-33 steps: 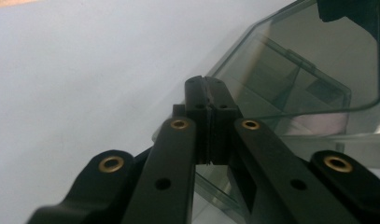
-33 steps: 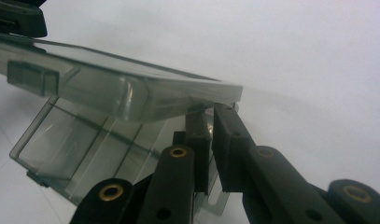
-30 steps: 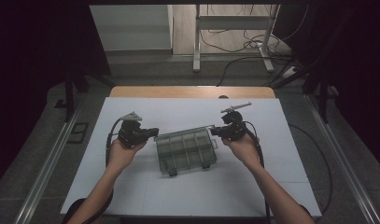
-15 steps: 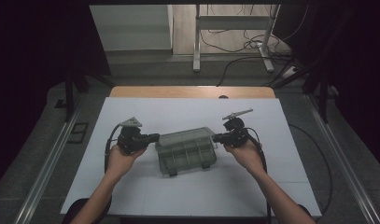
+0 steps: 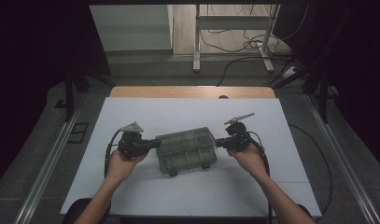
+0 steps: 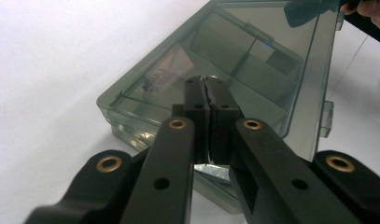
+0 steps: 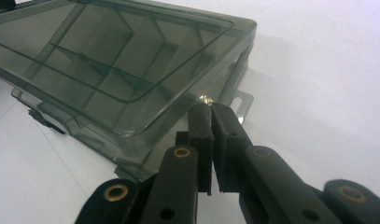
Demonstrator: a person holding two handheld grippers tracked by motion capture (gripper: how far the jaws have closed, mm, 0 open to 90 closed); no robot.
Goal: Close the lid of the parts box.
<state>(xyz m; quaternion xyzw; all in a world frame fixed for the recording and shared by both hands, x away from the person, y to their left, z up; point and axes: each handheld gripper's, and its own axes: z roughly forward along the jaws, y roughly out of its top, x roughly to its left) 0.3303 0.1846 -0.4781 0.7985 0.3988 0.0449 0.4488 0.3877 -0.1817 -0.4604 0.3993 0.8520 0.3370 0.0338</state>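
A smoky translucent compartment box (image 5: 185, 149) lies flat with its lid down on the white table (image 5: 145, 114). My left gripper (image 5: 156, 142) is shut, and its tips meet the box's left end. In the left gripper view the closed fingertips (image 6: 206, 84) sit over the box (image 6: 253, 56) at its near edge, with nothing between the pads. My right gripper (image 5: 219, 142) is shut at the box's right end. Its jaws have just closed a little further. In the right gripper view its tips (image 7: 211, 109) stand beside the box (image 7: 108, 60), close to a small tab (image 7: 241, 100).
A wooden strip (image 5: 192, 92) runs along the table's far edge. Beyond it are a metal desk frame (image 5: 197, 42) and loose cables (image 5: 246, 44) on the floor. Metal rails (image 5: 47, 163) flank the table. White surface lies open in front of and behind the box.
The box stood tilted up between the two grippers a second ago and now lies flat with the lid down. Both hands have sunk slightly with it.
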